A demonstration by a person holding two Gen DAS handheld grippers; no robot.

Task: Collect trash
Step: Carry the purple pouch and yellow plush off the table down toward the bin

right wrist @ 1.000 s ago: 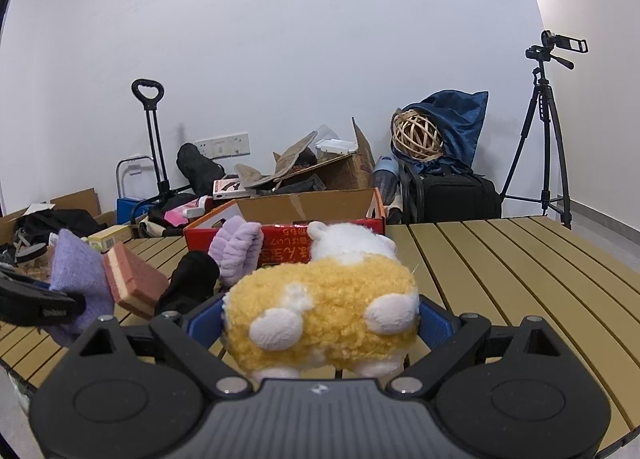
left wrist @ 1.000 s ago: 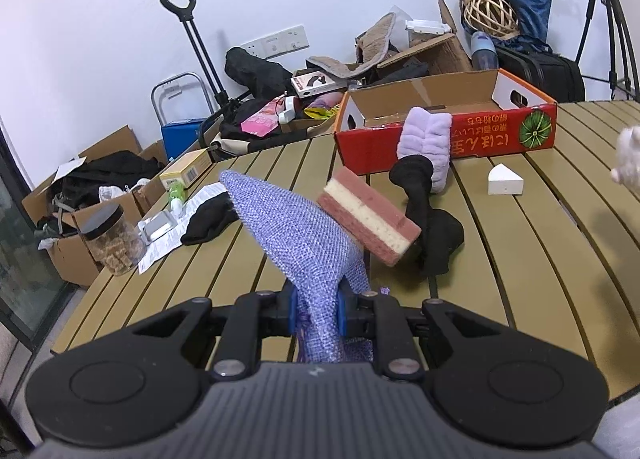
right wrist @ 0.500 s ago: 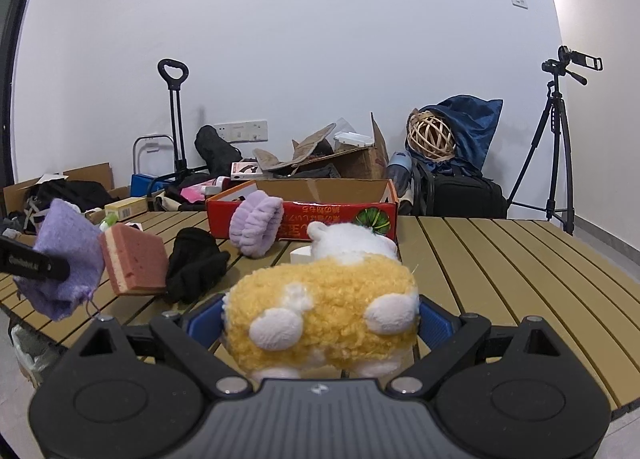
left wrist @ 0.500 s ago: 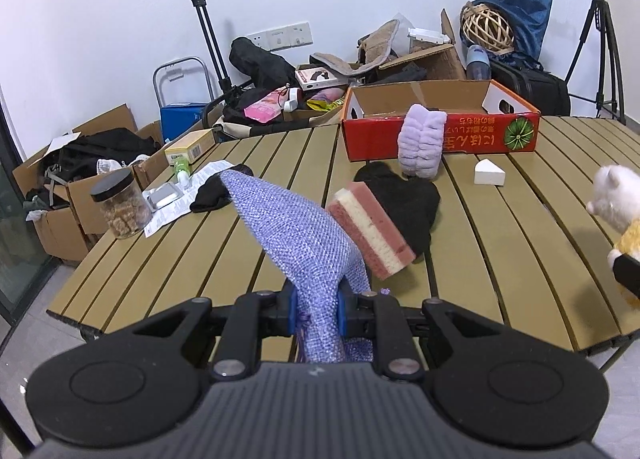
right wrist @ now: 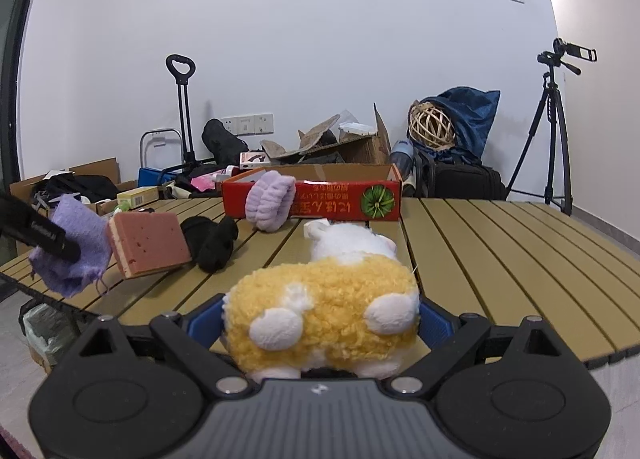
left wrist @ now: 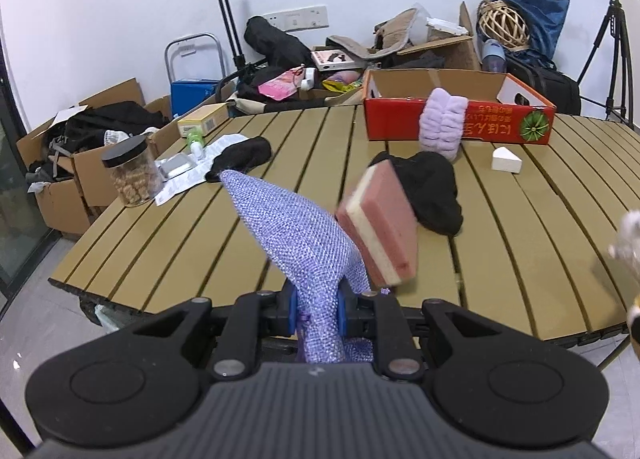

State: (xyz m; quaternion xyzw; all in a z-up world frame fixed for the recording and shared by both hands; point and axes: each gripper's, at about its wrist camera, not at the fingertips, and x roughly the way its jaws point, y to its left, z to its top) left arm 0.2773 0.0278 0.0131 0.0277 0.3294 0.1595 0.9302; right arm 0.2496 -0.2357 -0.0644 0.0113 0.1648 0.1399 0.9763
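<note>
A: What does your left wrist view show?

B: A red box (left wrist: 456,121) stands at the table's (left wrist: 168,255) far side, its inside hidden from here. A lidded jar (left wrist: 130,171) holds brown pieces near the left edge. Your left gripper (left wrist: 317,305) is clamped on a purple cloth (left wrist: 296,231); a pink sponge (left wrist: 380,223) hangs just beside the cloth, in front of a black sock (left wrist: 434,191).

A: And your right wrist view?

B: The red box (right wrist: 312,195) has a lilac band (right wrist: 270,201) draped over its front wall. Your right gripper (right wrist: 320,319) squeezes a yellow plush (right wrist: 324,315) between its fingers, above the table's near edge. The cloth (right wrist: 76,247) and sponge (right wrist: 148,243) hang to the left, off the table's corner.
</note>
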